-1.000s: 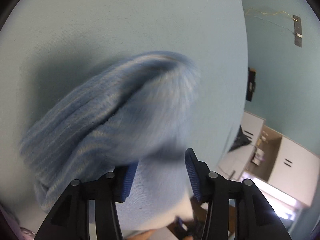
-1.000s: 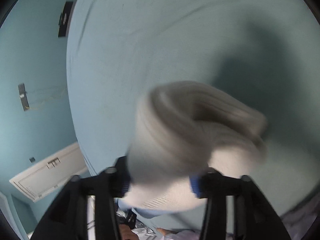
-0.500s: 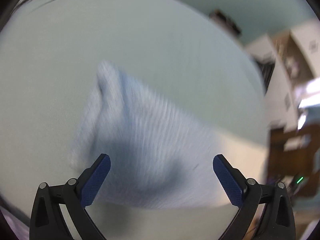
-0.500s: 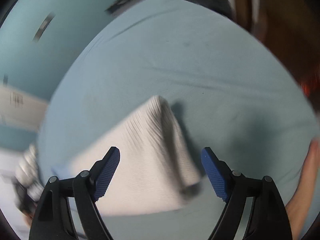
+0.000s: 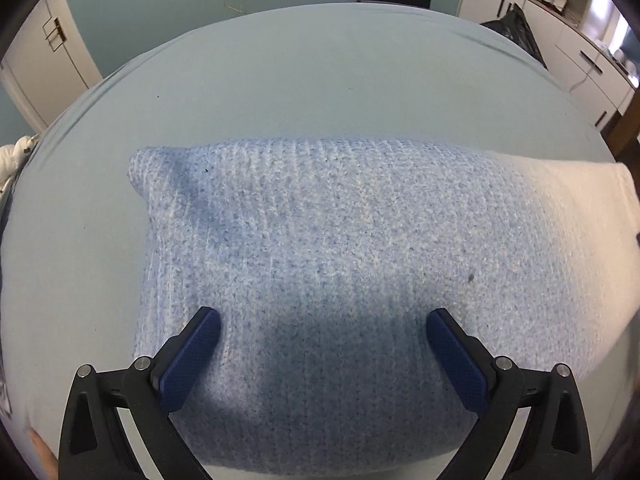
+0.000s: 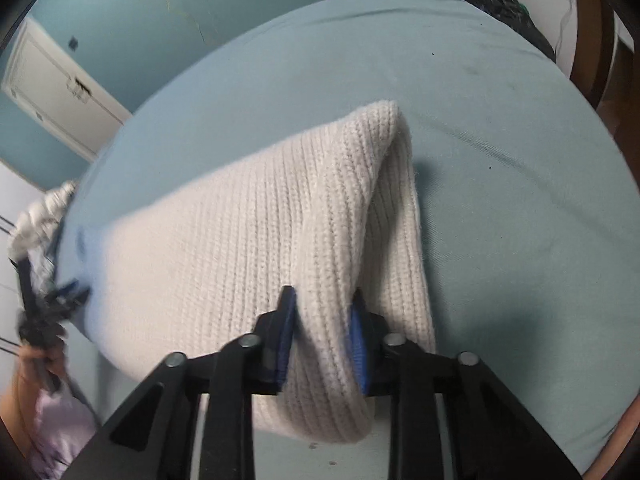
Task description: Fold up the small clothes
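A small knitted garment lies on a light blue bed sheet [image 5: 320, 80]. Its left part is blue [image 5: 320, 240] and fades to cream at the right end [image 5: 580, 208]. My left gripper [image 5: 324, 320] is open and hovers over the blue part with its blue pads wide apart. In the right wrist view the cream end [image 6: 248, 248] is lifted into a fold. My right gripper [image 6: 324, 312] is shut on that cream fold near its right edge.
White cabinets [image 5: 580, 40] stand at the back right and a white door [image 5: 48, 60] at the back left. A crumpled white cloth [image 6: 40, 216] lies at the bed's left edge. The person's other hand and gripper [image 6: 44, 320] show at left.
Both grippers let the garment drop flat on the bed and opened. Since then the right gripper has closed on the cream end; the left stays open over the blue part.
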{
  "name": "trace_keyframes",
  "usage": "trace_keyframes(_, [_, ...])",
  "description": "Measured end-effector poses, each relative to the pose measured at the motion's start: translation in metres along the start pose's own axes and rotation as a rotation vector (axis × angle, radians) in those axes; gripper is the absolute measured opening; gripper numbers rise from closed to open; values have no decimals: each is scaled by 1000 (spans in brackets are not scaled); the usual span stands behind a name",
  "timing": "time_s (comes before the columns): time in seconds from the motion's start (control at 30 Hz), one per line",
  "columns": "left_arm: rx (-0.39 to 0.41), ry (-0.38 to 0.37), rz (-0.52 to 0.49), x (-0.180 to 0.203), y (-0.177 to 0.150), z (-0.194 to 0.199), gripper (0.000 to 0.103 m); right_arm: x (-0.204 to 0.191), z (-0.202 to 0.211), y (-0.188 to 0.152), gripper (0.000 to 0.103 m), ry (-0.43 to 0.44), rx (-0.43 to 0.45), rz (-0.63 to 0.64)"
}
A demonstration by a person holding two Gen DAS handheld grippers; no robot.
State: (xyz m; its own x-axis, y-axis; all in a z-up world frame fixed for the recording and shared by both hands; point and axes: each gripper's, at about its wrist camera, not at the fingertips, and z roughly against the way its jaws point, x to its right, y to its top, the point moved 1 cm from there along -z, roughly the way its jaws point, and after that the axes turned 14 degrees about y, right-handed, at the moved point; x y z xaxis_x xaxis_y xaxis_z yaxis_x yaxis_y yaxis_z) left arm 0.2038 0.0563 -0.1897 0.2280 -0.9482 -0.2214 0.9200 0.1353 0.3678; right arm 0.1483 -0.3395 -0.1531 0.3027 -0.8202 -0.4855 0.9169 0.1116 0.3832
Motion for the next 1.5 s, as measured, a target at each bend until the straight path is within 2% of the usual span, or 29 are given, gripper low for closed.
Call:
trace_keyframes(0.1, [-3,-4,13,12,22,-4,103,-14,36,-12,11,33,94,-45])
trace_keyframes(0.17, [5,0,13,11,18,-4,103,-16,65,-24,11,45,136,-31])
trace_keyframes(0.23, [9,2,13,22,22,-6,103,-11,71,-28,11,50,127,-74])
trace_keyframes(0.33, [8,1,8,17,13,-5,103,13,48,-35,11,-9,59,-164])
trace_keyframes(0.43, [4,-7,18,11,13,-4,103,23,37,-32,14,-16,44,-212])
trace_keyframes(0.5, [9,-6,20,9,14,-5,103,19,48,-28,21,-36,67,-242])
trace_keyframes(0.57, [12,-2,19,8,15,-6,103,16,60,-23,44,-101,108,-265])
trace_keyframes(0.6, [14,-2,20,9,15,-7,103,10,69,-21,49,-103,150,-260])
trace_keyframes(0.67, [18,-2,20,10,13,-4,103,-2,76,-7,68,-95,190,-214])
trace_keyframes(0.8, [23,-1,20,10,10,-2,103,3,49,9,70,-125,154,-208])
trace_keyframes(0.9, [21,-3,21,10,8,-3,103,28,34,4,65,-112,105,-270])
trace_keyframes(0.93, [21,-4,21,9,8,-4,103,34,31,4,53,-87,96,-279])
trace_keyframes(0.97, [21,-5,22,9,7,-4,103,35,28,3,22,-34,83,-273])
trace_keyframes(1.0, [23,-9,25,8,7,-4,103,32,27,3,13,11,71,-240])
trace_keyframes(1.1, [22,-12,24,9,8,-4,103,6,50,1,12,-87,158,-86])
trace_keyframes(1.2, [26,-63,23,0,12,7,101,5,44,-1,13,-137,111,-130])
trace_keyframes(1.23, [54,-128,25,-10,17,19,99,4,44,0,15,-178,99,-133])
trace_keyframes(1.33, [135,-199,3,-46,28,50,101,-16,63,0,48,-305,143,-110])
trace_keyframes(1.4, [162,-225,-3,-82,33,63,101,-36,89,-7,62,-240,217,-59])
trace_keyframes(1.43, [151,-236,6,-97,32,63,101,-43,96,-9,73,-212,225,-38])
trace_keyframes(1.47, [135,-247,16,-110,31,59,99,-51,102,-12,80,-194,230,-19])
trace_keyframes(1.5, [106,-249,31,-124,27,52,99,-59,108,-16,80,-184,230,1])
